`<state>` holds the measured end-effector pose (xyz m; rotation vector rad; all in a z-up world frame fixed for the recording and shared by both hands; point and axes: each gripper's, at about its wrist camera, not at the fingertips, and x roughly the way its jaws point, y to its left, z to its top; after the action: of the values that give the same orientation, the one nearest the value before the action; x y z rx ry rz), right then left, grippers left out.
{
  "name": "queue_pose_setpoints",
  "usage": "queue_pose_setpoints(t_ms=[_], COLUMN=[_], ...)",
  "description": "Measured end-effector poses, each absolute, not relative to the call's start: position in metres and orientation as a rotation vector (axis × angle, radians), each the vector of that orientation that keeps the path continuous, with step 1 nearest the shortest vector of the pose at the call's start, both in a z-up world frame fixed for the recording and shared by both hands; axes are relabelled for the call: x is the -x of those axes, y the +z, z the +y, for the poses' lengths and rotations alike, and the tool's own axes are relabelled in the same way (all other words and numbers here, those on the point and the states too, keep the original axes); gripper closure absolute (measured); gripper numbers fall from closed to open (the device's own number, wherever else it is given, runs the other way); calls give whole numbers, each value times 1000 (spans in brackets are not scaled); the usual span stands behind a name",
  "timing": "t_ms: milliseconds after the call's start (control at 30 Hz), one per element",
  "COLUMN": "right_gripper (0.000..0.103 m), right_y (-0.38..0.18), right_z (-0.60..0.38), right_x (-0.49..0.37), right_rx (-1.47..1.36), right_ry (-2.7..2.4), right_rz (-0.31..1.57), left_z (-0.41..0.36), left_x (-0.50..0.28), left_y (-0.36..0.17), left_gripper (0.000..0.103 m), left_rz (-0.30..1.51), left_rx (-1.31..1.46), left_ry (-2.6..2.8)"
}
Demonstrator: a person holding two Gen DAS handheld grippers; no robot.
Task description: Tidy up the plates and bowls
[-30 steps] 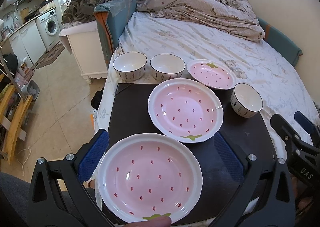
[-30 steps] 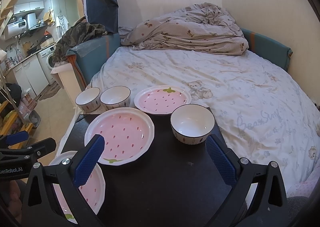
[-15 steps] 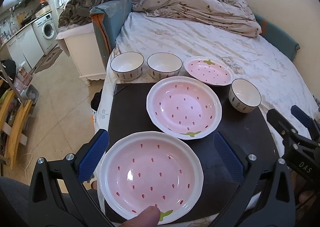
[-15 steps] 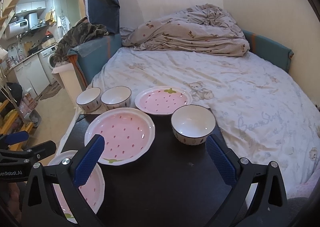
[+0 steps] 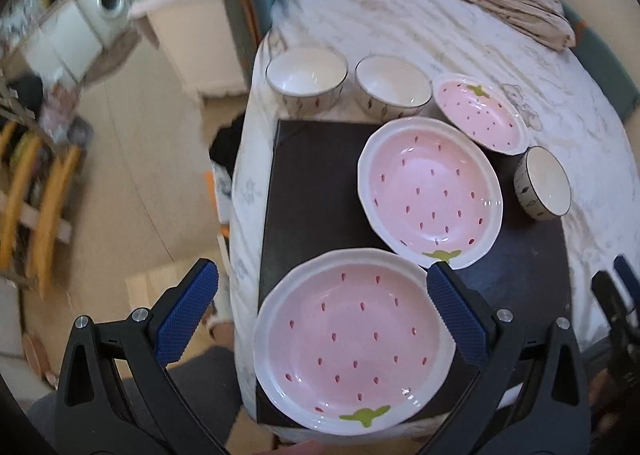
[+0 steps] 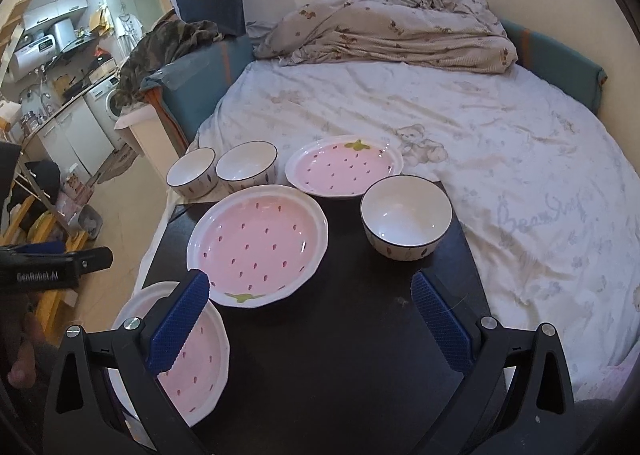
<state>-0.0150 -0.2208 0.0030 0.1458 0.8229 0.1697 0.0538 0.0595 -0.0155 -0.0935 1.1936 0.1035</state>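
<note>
Three pink strawberry plates and three white bowls lie on or beside a black board on the bed. The nearest plate sits at the board's front edge, the middle plate behind it, the small plate on the sheet. Two bowls stand at the back left, one bowl at the right. My left gripper is open above the nearest plate's left part. My right gripper is open over the board, in front of the bowl.
The bed with a crumpled duvet stretches behind and right. The floor drops away left of the board. A white cabinet and washing machine stand far left.
My left gripper has swung left and tilted down, so the plates sit further right in its view. The right gripper has barely moved. The dishes have not moved.
</note>
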Motion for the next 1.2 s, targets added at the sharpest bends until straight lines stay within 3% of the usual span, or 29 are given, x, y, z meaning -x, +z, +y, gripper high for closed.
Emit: queue_pose_setpoints(t_ms=[167, 433, 567, 700, 833, 1067, 1133, 1200], right_gripper=[0, 0, 1, 25, 59, 71, 88, 91], right_y=[-6, -46, -66, -96, -126, -144, -150, -152], right_z=[-219, -212, -211, -212, -206, -154, -143, -142], right_x=[7, -24, -36, -43, -40, -26, -23, -20], right_rx=[-137, -248, -341, -480, -582, -475, -429, -415], right_ry=[163, 309, 362, 408, 459, 596, 598, 587], right_rz=[860, 1072, 1172, 1308, 1446, 1548, 1562, 1555], left_z=[71, 97, 104, 111, 111, 107, 110, 109], left_x=[-61, -61, -60, -52, -46, -48, -46, -47], left_y=[-25, -69, -91, -112, -117, -117, -115, -115], left_gripper=[0, 1, 19, 40, 44, 45, 45, 45], left_rz=[1251, 1374, 1441, 1505, 1492, 1495, 1495, 1494], left_rx=[157, 321, 381, 462, 425, 413, 415, 418], left_ry=[113, 146, 145, 114, 123, 135, 134, 131])
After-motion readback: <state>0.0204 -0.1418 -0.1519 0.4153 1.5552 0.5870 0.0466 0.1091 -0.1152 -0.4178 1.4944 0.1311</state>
